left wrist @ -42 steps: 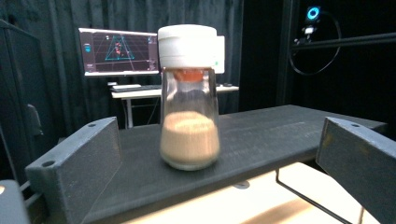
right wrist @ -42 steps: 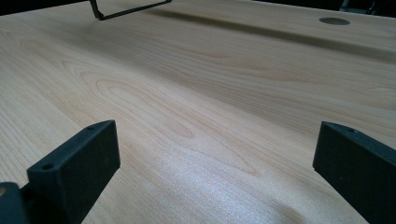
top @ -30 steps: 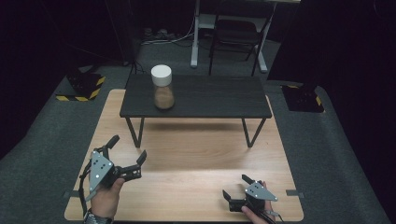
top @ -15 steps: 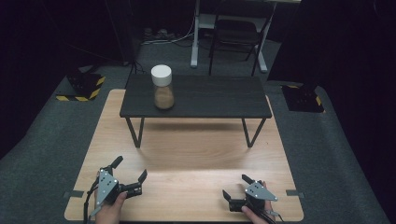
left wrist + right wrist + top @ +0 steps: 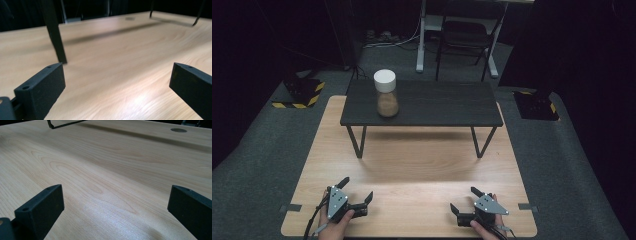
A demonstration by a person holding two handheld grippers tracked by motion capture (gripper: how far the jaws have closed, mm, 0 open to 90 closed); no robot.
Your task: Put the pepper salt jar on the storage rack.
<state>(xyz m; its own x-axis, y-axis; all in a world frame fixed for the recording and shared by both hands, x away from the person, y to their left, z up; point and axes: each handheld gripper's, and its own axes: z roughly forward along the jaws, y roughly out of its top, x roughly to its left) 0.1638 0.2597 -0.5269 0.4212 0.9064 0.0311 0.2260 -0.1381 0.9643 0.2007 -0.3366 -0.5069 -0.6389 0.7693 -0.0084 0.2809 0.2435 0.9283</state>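
Note:
A clear jar (image 5: 386, 94) with a white lid and brown contents stands on the left part of a small black bench (image 5: 437, 105). The bench sits at the far side of a light wooden table (image 5: 422, 170). My left gripper (image 5: 357, 190) rests low at the near left corner of the table, open, nothing between its jaws. My right gripper (image 5: 466, 199) rests at the near right corner, open and empty too. In the left gripper view a black bench leg (image 5: 56, 35) rises ahead; bare wood lies between the jaws (image 5: 117, 82). The right gripper view shows wood grain between wide jaws (image 5: 115, 202).
A dark chair (image 5: 469, 35) and a white desk leg (image 5: 421, 40) stand beyond the table. Yellow-and-black striped floor blocks (image 5: 299, 95) lie at left, and another block (image 5: 534, 102) at right. Grey carpet surrounds the table.
My left gripper has drawn back toward the near edge and dropped low onto the table. The right gripper has stayed in place.

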